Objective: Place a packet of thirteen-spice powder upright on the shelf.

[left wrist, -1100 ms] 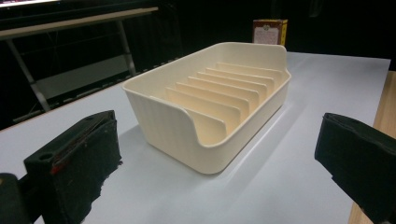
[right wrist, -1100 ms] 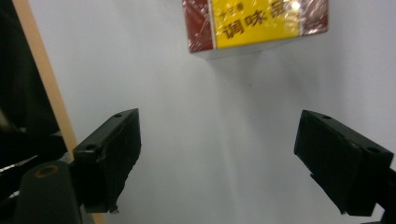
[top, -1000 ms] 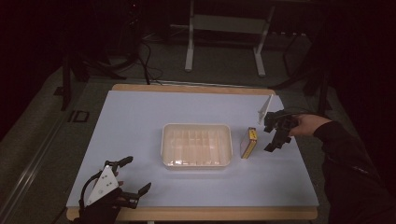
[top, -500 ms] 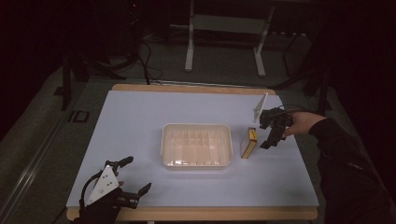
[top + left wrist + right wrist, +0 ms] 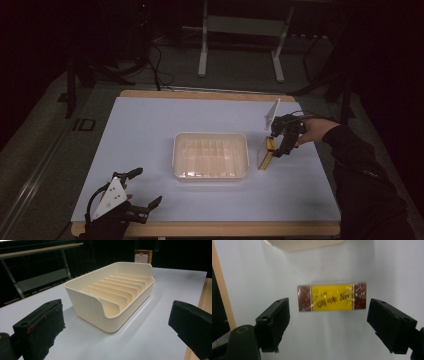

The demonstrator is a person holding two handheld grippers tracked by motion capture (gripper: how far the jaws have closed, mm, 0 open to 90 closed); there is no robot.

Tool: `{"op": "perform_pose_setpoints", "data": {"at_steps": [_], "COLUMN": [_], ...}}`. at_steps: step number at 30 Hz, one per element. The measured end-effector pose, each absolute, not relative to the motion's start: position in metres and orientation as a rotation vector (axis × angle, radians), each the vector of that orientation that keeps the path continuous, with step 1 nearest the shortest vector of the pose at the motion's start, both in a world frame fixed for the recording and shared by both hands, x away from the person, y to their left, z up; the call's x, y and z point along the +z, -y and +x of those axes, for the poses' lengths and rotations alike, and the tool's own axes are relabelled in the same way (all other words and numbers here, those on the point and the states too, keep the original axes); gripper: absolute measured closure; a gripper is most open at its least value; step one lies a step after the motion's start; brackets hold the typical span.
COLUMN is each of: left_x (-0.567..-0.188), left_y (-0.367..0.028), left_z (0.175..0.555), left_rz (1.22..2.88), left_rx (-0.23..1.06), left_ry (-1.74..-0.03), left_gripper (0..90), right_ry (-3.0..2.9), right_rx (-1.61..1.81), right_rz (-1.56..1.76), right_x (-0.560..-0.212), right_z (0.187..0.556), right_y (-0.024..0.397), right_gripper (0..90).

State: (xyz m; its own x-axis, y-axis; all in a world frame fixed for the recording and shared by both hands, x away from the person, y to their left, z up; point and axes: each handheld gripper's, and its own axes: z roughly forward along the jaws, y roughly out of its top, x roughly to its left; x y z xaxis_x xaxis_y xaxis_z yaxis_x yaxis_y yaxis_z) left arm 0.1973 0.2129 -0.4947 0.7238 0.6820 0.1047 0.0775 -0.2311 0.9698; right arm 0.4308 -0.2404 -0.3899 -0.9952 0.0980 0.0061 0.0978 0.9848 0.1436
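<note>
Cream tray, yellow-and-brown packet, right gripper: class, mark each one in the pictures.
Cream tray (image 5: 82,300): left gripper view, on its near ribbed outer wall.
Yellow-and-brown packet (image 5: 332,297): right gripper view, on its yellow middle panel.
Right gripper (image 5: 328,322): right gripper view, midway between its two black fingertips.

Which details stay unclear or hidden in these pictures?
- Box: its print is blurred in the right gripper view and too small in the left gripper view.
- Whether the right gripper touches the box: too small and dark in the high view.
- Tray: cut off by the right gripper view's top edge.
</note>
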Motion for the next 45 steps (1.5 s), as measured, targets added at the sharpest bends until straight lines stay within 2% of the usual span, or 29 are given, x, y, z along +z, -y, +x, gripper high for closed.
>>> {"op": "perform_pose_setpoints", "data": {"at_steps": [15, 19, 22, 45], "left_x": [-0.495, -0.495, -0.495, -0.495], "left_y": [-0.213, -0.213, -0.213, -0.212], "left_z": [0.198, 0.198, 0.197, 0.198], "left_rz": [1.742, 1.741, 1.742, 1.743], "left_rx": [0.629, 0.630, 0.630, 0.630], "left_ry": [-0.606, -0.606, -0.605, -0.606], "left_gripper": [0.3, 0.3, 0.3, 0.3], "right_ry": [-3.170, -3.183, -3.183, -3.170], "right_rx": [0.248, 0.242, 0.236, 0.269], "right_rz": [0.089, 0.068, 0.059, 0.031], "right_x": [-0.402, -0.404, -0.405, -0.376], "right_z": [0.437, 0.438, 0.438, 0.429], "right_y": [0.230, 0.229, 0.228, 0.232], "right_gripper": [23.4, 29.4, 30.2, 31.9]}}
